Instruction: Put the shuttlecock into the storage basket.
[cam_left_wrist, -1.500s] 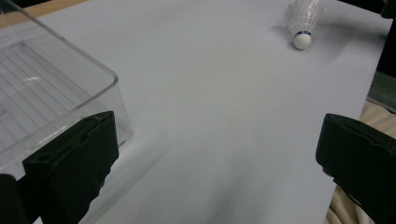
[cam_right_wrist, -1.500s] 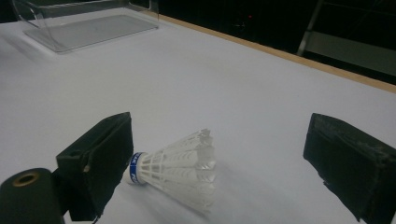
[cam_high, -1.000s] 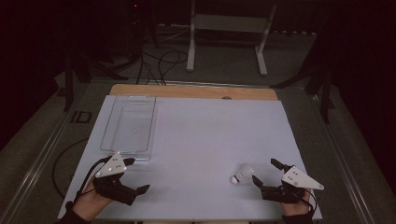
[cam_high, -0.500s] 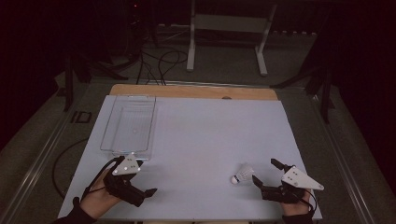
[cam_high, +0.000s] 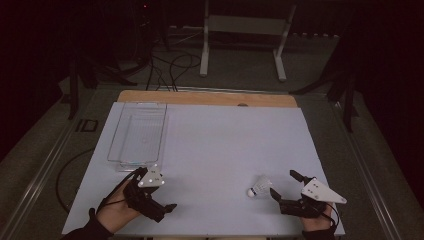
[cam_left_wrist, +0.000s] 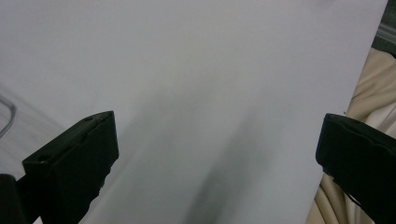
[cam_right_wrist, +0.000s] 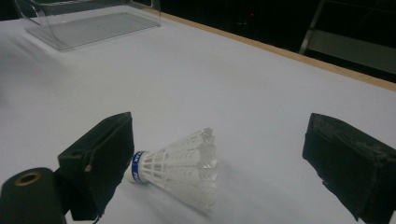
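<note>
1. Here, a white shuttlecock (cam_high: 260, 187) lies on its side on the white table (cam_high: 225, 145), near the near right corner — its blue-banded cork end points left in the right gripper view.
2. The right gripper (cam_high: 286, 191) rests low at the near right edge, its jaws spread wide; the shuttlecock (cam_right_wrist: 180, 165) lies between them, just beside one jaw, and I cannot tell whether they touch.
3. The left gripper (cam_high: 162, 210) sits at the near left edge with jaws wide apart over bare table, holding nothing.
4. A clear plastic tray (cam_high: 138, 135) stands on the far left part of the table, just beyond the left gripper.
</note>
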